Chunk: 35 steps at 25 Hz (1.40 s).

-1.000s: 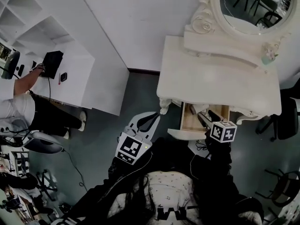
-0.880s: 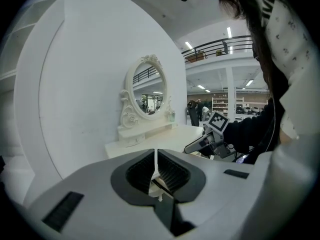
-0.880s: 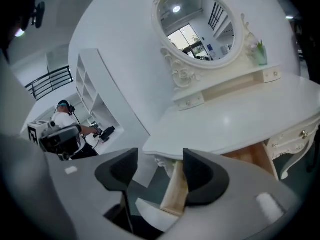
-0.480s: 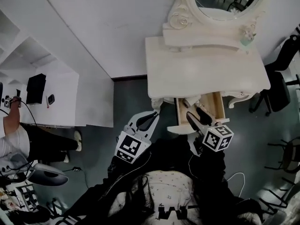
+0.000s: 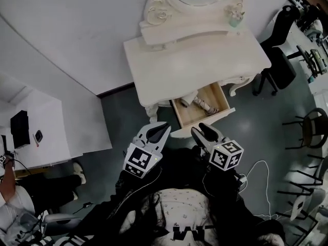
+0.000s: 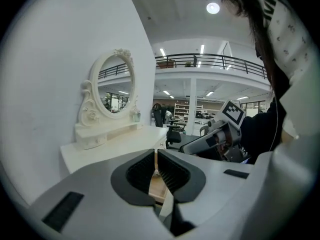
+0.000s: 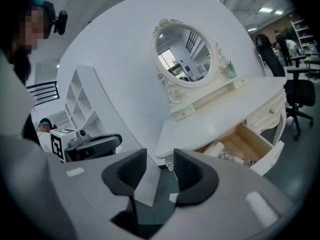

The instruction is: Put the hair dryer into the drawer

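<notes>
A pale hair dryer (image 5: 201, 104) with its cord already lies inside the open drawer (image 5: 188, 116) under the white tabletop (image 5: 195, 55), just ahead of both pairs of jaws. The left gripper (image 5: 164, 125) has its jaws almost together and empty. The right gripper (image 5: 198, 130) has its jaws apart and closing on nothing. Probably only shutting the drawer remains. The drawer's front edge juts toward the jaws. Open floor (image 5: 256, 122) lies to their right, up to a black chair (image 5: 279, 68).
</notes>
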Motion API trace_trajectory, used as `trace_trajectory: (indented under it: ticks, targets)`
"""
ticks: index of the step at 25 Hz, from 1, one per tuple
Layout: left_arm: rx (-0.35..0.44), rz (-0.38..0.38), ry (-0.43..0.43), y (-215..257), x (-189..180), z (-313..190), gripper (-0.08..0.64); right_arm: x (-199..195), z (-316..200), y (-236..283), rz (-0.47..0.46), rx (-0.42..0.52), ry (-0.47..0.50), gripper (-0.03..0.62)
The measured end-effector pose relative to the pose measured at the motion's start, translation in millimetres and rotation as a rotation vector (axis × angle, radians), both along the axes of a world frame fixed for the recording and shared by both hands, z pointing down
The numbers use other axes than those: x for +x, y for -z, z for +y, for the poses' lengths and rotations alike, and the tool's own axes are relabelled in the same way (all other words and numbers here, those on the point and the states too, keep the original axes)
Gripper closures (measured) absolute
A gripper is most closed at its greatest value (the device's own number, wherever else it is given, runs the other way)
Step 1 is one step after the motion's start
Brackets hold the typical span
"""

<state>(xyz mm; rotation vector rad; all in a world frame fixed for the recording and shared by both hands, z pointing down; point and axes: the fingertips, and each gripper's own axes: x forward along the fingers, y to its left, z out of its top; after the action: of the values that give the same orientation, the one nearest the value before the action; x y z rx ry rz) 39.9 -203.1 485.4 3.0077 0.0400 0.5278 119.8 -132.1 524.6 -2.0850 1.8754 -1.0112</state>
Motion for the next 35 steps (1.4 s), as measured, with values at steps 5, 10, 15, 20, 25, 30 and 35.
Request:
trace_trajectory:
  ticks: [5,10,15,20,25,30,35]
  targets:
    - [-0.012,0.007,-0.033,-1.6,8.5,10.1,0.560,-1.1,10.5,-1.8,0.031,-0.038,0.003,0.467]
    - [-0.023,0.007,-0.012,-1.9,9.8,12.0,0.560,1.3,15.3,10.6,0.057,-0.031,0.010,0.549]
    - [0.002,0.010,0.026,3.2,10.8,21.7,0.560,0.7,30.8,20.2,0.079,-0.003,0.040,0.574]
    - [0.010,0.007,0.070,8.0,10.3,55.1,0.560,1.6,65.0,22.4,0.081,0.018,0.069,0.575]
    - [0.004,0.018,0.114,14.5,6.2,103.2,0.560,0.7,106.5,27.2,0.097,0.052,0.106,0.575]
    - [0.027,0.011,0.149,16.0,-2.5,166.7,0.560,-6.4,160.8,27.8,0.112,0.074,0.149,0.575]
    - [0.024,-0.014,0.196,6.1,-18.4,228.2,0.560,-14.8,219.4,23.0,0.122,0.076,0.173,0.583]
